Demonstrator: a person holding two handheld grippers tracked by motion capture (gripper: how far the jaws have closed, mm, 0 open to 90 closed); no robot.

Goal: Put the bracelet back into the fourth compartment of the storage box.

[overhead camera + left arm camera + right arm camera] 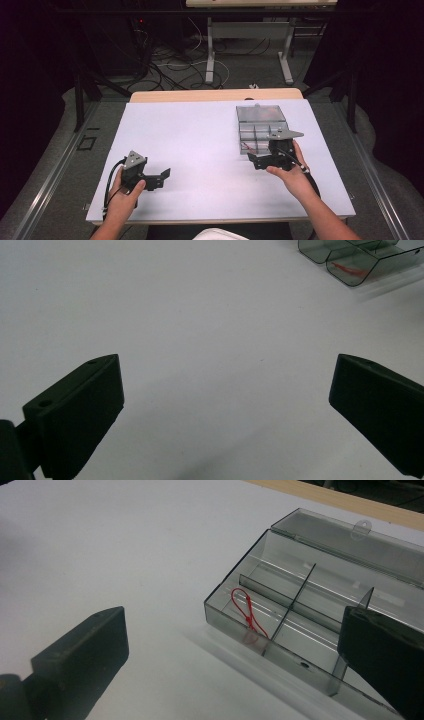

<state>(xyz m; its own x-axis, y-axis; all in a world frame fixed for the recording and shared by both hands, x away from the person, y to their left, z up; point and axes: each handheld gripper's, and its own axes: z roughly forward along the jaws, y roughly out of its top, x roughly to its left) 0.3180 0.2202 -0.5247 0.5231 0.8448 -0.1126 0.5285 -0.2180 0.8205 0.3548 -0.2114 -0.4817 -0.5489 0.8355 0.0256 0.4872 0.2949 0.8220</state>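
Note:
A clear grey compartment box (pixel 260 127) with its lid folded back stands on the right half of the white table top (pixel 200 145). A thin red looped tie (pixel 247 612) lies in the near-left compartment of the box (pixel 320 595). My right gripper (pixel 257 161) is held just in front of the box's near edge. In the right gripper view this gripper (pixel 232 630) is open, with nothing between its black jaws. My left gripper (pixel 161 178) hovers over the bare front left of the table. It (pixel 225 410) is open and empty, with the box (pixel 360 255) far off at the upper right.
A strip of wooden table edge (pixel 215 95) shows beyond the white top. Behind it are a second table's metal legs (pixel 210 55) and cables on the floor (pixel 165 65). Metal rails (pixel 55 170) run along both sides of the table.

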